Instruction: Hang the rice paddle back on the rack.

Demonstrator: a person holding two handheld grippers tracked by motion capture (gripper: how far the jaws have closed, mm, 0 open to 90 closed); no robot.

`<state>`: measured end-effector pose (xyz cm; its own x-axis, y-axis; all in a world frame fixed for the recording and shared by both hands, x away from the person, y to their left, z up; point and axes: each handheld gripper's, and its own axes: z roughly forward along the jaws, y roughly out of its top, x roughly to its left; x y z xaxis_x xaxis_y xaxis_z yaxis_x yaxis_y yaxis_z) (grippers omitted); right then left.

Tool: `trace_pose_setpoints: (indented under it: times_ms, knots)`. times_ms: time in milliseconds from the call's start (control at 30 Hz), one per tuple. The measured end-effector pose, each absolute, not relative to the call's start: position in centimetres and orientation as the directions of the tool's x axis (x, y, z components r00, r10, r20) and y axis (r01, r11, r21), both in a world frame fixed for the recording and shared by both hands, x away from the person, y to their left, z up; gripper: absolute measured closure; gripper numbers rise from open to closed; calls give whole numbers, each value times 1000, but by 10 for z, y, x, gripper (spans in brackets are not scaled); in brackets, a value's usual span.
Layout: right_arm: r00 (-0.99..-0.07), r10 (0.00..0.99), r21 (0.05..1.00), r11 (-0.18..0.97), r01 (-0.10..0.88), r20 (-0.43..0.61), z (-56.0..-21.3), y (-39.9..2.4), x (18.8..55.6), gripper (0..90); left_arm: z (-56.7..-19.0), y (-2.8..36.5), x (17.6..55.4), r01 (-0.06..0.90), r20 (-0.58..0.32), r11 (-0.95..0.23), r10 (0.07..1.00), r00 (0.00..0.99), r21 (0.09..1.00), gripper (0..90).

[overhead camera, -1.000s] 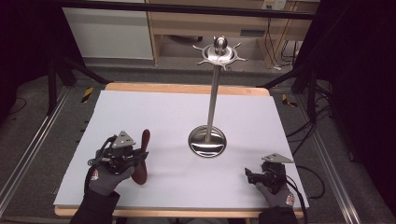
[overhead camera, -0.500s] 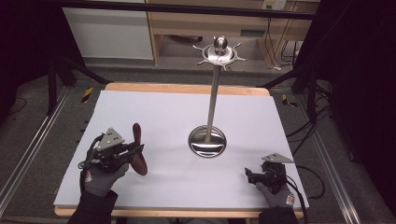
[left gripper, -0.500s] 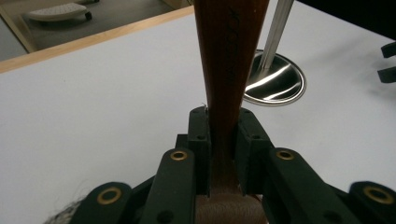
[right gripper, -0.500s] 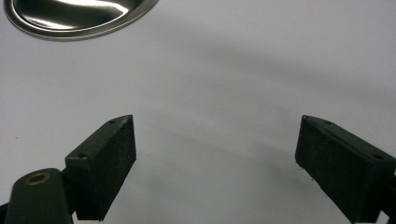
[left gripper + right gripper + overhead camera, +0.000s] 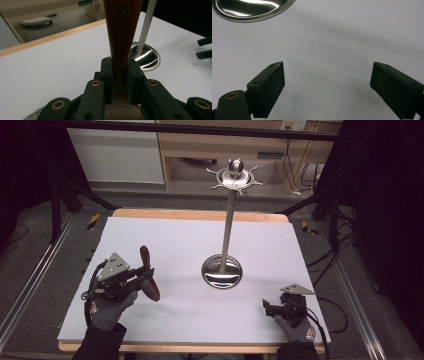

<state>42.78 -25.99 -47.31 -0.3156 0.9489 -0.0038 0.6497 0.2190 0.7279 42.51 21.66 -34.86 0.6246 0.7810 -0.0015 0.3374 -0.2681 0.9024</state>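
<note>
Left gripper (image 5: 142, 279) pinching wooden utensil (image 5: 148, 277), lifted off table (image 5: 165, 240); hanging on metal stand (image 5: 227, 220) seems left.

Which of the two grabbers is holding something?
The left gripper: its jaws pinch a brown wooden handle. The right gripper is open, holding nothing.
</note>
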Motion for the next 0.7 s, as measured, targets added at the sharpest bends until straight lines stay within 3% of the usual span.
trace_pose_setpoints:
  times_ms: [700]
  knots:
    - [-311, 950, 728, 216, 650, -5, -473, -260, 428, 127, -306, 197, 431, 254, 14, -238, 754, 657, 937, 777]
